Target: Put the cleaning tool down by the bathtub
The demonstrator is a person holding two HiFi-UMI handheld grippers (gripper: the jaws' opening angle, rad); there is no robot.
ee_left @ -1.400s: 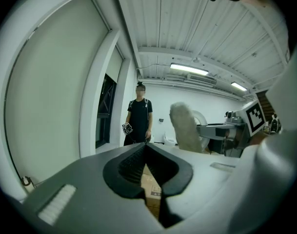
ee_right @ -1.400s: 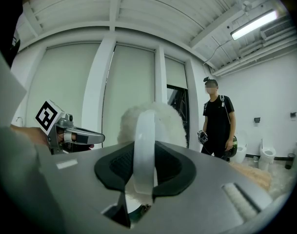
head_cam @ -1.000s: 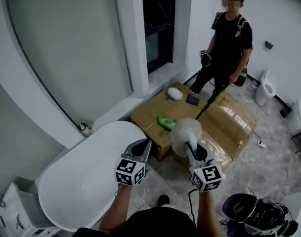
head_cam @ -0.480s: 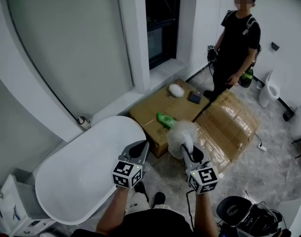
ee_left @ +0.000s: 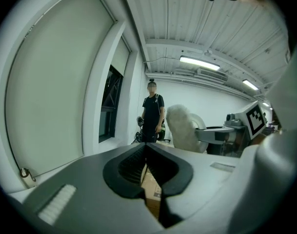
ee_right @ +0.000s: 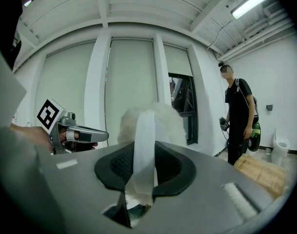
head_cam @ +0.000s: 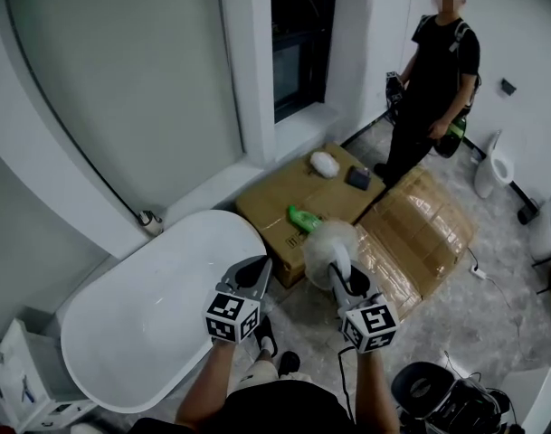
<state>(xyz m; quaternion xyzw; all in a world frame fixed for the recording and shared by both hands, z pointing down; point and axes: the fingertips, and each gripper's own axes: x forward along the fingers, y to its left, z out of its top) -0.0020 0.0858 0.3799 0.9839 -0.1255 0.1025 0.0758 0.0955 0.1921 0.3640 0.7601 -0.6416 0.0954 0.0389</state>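
My right gripper [head_cam: 340, 272] is shut on the white handle of a fluffy white cleaning tool [head_cam: 327, 244], a duster whose head points away from me above the cardboard. In the right gripper view the handle [ee_right: 144, 150] runs up between the jaws to the fluffy head [ee_right: 150, 122]. My left gripper [head_cam: 253, 272] hovers over the right end of the white bathtub [head_cam: 139, 315], jaws shut and empty [ee_left: 146, 147]. The duster [ee_left: 185, 129] shows to its right in the left gripper view.
Two cardboard boxes [head_cam: 420, 224] lie flat beyond the tub, bearing a green bottle [head_cam: 303, 217], a white object [head_cam: 325, 163] and a dark item [head_cam: 356, 179]. A person in black [head_cam: 433, 80] stands at the back right. A toilet [head_cam: 489, 163] and gear [head_cam: 438, 396] are on the right.
The view has drifted slightly, so the tub and boxes sit a little higher and left. Both grippers keep their pose, the duster still held. The person at the back has shifted a little.
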